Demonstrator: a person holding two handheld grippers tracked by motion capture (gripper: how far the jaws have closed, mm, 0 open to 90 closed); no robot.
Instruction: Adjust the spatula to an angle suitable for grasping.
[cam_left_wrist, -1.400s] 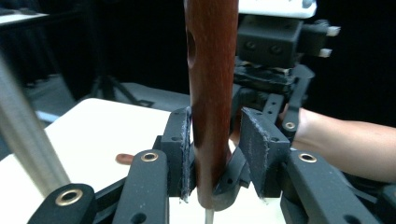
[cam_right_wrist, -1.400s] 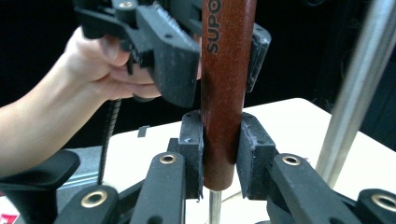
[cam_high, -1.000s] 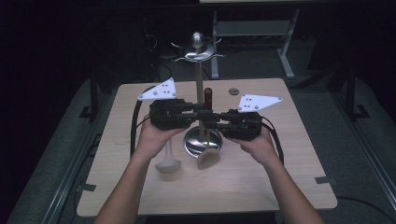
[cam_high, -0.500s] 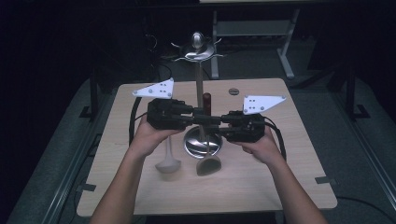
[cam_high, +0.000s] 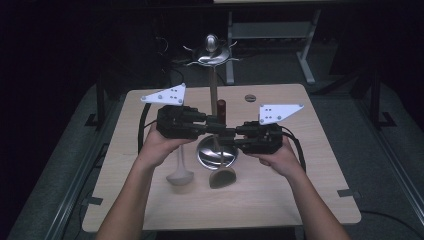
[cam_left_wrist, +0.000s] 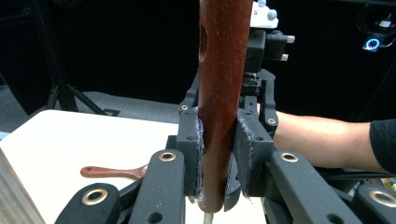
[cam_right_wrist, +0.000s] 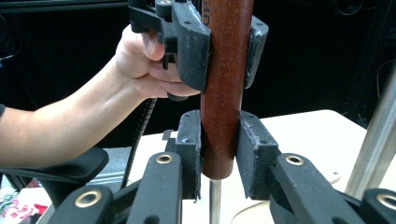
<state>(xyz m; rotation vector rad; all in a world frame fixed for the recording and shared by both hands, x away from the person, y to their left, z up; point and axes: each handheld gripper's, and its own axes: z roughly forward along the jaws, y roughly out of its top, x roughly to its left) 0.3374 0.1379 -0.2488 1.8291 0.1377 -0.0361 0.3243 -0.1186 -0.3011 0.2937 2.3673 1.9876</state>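
Note:
A ladle with a red-brown wooden handle stands upright over the table. Its thin metal shaft runs down to a dark bowl. My left gripper comes in from the left and is shut on the handle, with both pads pressed against the wood. My right gripper comes in from the right and is shut on the handle's lower end. In the right gripper view the left gripper grips the same handle higher up.
A chrome utensil stand with a round base and hooked top rises just behind the grippers. A pale ladle hangs or rests at the left hand. A small round disc lies at the back, and a brown-handled utensil on the tabletop.
Both hands have stayed almost where they were. The ladle's bowl has turned and now sits a little nearer the front edge.

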